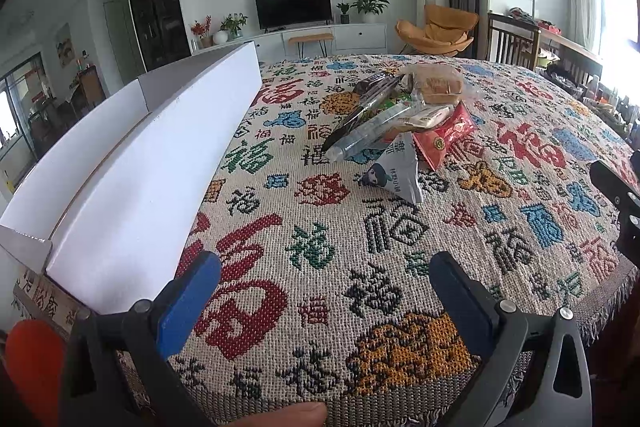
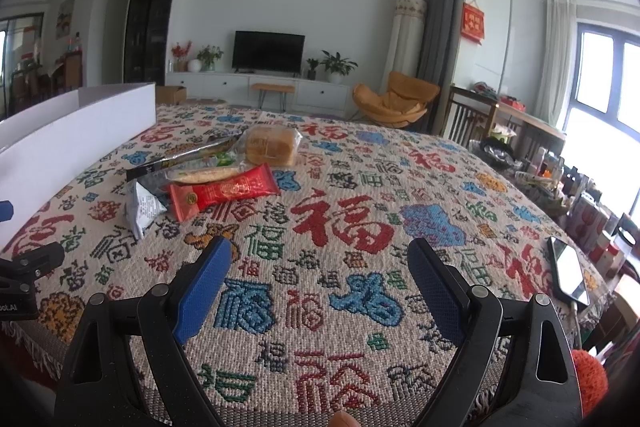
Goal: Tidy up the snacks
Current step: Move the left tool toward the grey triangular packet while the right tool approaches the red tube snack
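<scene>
Hovering over patterned cloth (image 2: 340, 219), left gripper (image 1: 326, 291) and right gripper (image 2: 320, 279) both gape wide, empty. Snack pile (image 2: 224, 171) ahead-left of right gripper; white box (image 1: 132, 171) left of left gripper.

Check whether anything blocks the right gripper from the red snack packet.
Nothing visible does. Only bare patterned tablecloth lies between the open right gripper and the red snack packet; the silver packet sits left of that path.
</scene>
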`<state>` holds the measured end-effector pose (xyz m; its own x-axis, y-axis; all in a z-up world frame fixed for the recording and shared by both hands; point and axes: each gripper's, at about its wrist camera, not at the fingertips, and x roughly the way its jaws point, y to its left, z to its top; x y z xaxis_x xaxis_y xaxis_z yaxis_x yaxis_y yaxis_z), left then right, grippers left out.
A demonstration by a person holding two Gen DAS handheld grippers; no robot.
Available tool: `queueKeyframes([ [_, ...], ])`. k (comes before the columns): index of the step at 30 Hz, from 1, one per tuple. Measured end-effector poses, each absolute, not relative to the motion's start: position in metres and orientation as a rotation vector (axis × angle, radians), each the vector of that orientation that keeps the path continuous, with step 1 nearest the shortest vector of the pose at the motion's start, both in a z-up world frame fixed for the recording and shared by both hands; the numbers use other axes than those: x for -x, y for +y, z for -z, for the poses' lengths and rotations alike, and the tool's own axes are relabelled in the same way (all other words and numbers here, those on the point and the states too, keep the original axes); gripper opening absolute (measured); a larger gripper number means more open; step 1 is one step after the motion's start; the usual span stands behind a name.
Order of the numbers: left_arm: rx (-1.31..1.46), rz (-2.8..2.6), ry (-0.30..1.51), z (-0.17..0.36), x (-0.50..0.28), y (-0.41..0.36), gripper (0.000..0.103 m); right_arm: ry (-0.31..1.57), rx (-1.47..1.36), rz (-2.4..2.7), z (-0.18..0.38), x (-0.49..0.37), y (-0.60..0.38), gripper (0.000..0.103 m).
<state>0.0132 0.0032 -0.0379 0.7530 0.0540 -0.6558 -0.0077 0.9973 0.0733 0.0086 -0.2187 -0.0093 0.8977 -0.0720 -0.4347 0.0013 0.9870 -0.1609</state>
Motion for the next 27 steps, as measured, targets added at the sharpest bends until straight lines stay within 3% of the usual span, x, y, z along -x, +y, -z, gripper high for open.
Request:
queueKeyframes([
  [13,-0.023,-0.036,0.899,0.070,-0.039,0.015,0.103,0.672,-0.002,0.105,0.026,-0.046,-0.268,0.092],
  [19,-0.041,-0.003,0.962,0.072,-0.073,0.008,0.103,0.852,0.047,0.101,0.035,-0.109,-0.283,0.092],
  [27,-0.023,0.044,1.031,0.072,-0.108,0.011,0.103,0.937,0.003,0.167,0.055,-0.191,-0.313,0.092],
])
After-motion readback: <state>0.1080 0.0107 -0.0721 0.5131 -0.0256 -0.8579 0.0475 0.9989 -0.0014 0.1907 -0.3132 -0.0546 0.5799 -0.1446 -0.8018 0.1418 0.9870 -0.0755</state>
